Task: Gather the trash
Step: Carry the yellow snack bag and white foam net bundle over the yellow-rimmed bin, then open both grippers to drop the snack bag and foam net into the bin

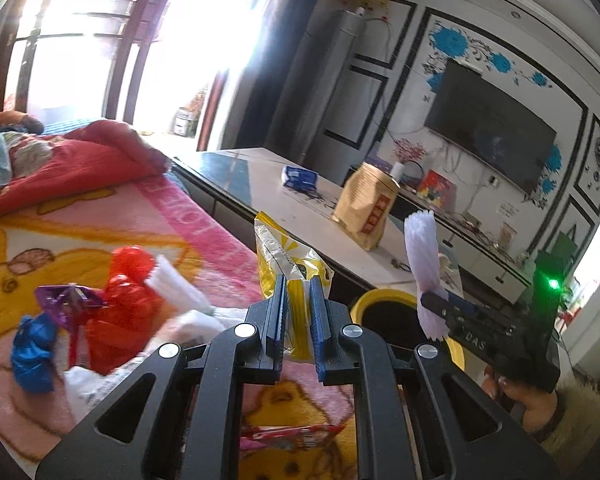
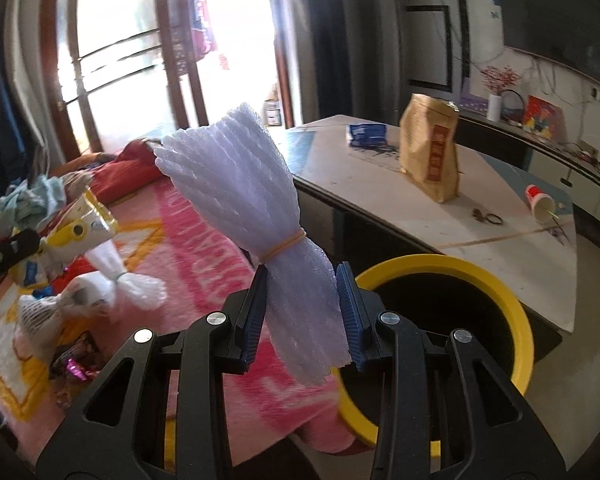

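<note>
My left gripper [image 1: 299,312] is shut on a yellow snack wrapper [image 1: 288,256] and holds it above the pink blanket's edge, left of the yellow-rimmed bin [image 1: 384,300]. My right gripper [image 2: 302,312] is shut on a white foam net bundle [image 2: 244,184] tied with a rubber band, beside the bin [image 2: 512,300]. In the left wrist view the right gripper [image 1: 434,304] holds the foam bundle [image 1: 422,248] over the bin's rim. More trash lies on the blanket: a red bag [image 1: 120,300], a blue wrapper [image 1: 32,352], a purple wrapper [image 1: 66,296], another white foam net [image 2: 112,276].
A pink cartoon blanket [image 1: 80,232] covers the bed, with a red quilt [image 1: 68,164] behind. A low table [image 2: 380,184] carries a brown paper bag [image 2: 432,152], a blue packet [image 2: 366,134] and a tipped paper cup [image 2: 540,202]. A TV [image 1: 496,128] hangs on the wall.
</note>
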`<state>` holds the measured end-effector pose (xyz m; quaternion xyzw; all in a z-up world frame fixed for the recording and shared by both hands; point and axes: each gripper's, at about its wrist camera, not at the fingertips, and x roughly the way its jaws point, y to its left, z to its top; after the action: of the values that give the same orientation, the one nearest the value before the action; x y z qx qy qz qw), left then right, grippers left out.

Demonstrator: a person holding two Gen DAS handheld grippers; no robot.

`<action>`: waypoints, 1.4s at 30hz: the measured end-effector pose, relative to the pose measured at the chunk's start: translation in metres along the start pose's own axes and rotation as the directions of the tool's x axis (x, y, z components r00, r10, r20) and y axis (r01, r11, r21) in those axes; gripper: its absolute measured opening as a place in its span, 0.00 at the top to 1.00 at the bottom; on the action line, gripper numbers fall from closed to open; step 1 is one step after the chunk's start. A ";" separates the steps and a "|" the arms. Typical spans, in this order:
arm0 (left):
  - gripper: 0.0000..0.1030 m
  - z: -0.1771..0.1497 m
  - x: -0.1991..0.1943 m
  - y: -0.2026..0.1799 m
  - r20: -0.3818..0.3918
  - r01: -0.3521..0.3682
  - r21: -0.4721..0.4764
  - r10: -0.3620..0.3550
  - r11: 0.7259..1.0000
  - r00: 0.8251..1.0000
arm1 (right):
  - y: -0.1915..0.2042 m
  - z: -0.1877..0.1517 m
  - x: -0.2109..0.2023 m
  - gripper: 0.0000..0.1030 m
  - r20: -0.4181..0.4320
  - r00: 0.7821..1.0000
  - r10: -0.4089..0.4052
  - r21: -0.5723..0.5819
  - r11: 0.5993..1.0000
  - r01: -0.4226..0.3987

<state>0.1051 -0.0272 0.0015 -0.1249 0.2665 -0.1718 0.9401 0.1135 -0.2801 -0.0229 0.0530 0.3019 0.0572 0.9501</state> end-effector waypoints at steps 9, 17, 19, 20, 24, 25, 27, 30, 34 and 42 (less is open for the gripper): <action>0.89 -0.008 0.020 -0.019 -0.051 0.051 0.040 -0.049 0.998 0.998 | -0.034 0.001 0.004 0.73 -0.019 0.998 -0.066 0.079 0.995 0.067; 0.89 -0.016 0.039 -0.037 -0.089 0.095 0.064 -0.089 0.993 0.992 | -0.063 -0.002 0.007 0.72 -0.043 0.993 -0.112 0.147 0.982 0.118; 0.89 -0.018 0.046 -0.043 -0.100 0.109 0.074 -0.101 0.991 0.990 | -0.072 -0.002 0.008 0.72 -0.050 0.991 -0.122 0.165 0.978 0.128; 0.89 -0.019 0.049 -0.046 -0.105 0.115 0.078 -0.106 0.990 0.989 | -0.076 -0.003 0.008 0.72 -0.054 0.990 -0.127 0.173 0.976 0.135; 0.89 -0.023 0.062 -0.055 -0.129 0.137 0.089 -0.125 0.987 0.984 | -0.094 -0.007 0.012 0.72 -0.083 0.986 -0.145 0.216 0.963 0.160; 0.89 -0.024 0.066 -0.058 -0.137 0.144 0.090 -0.131 0.986 0.982 | -0.097 -0.007 0.014 0.72 -0.090 0.985 -0.149 0.225 0.960 0.166; 0.89 -0.025 0.073 -0.064 -0.150 0.153 0.094 -0.138 0.984 0.979 | -0.107 -0.009 0.016 0.72 -0.108 0.982 -0.154 0.252 0.951 0.177; 0.89 -0.029 0.084 -0.074 -0.167 0.172 0.107 -0.153 0.979 0.974 | -0.118 -0.013 0.018 0.72 -0.131 0.978 -0.159 0.287 0.939 0.191; 0.89 -0.036 0.100 -0.085 -0.197 0.192 0.126 -0.165 0.973 0.966 | -0.130 -0.017 0.019 0.72 -0.152 0.974 -0.170 0.320 0.923 0.212; 0.89 -0.047 0.130 -0.105 -0.262 0.220 0.141 -0.178 0.965 0.949 | -0.151 -0.024 0.024 0.71 -0.197 0.963 -0.182 0.364 0.899 0.244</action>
<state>0.1568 -0.1800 -0.0625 -0.0490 0.3519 -0.3023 0.8845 0.1305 -0.4240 -0.0768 0.2004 0.3854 -0.1039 0.8947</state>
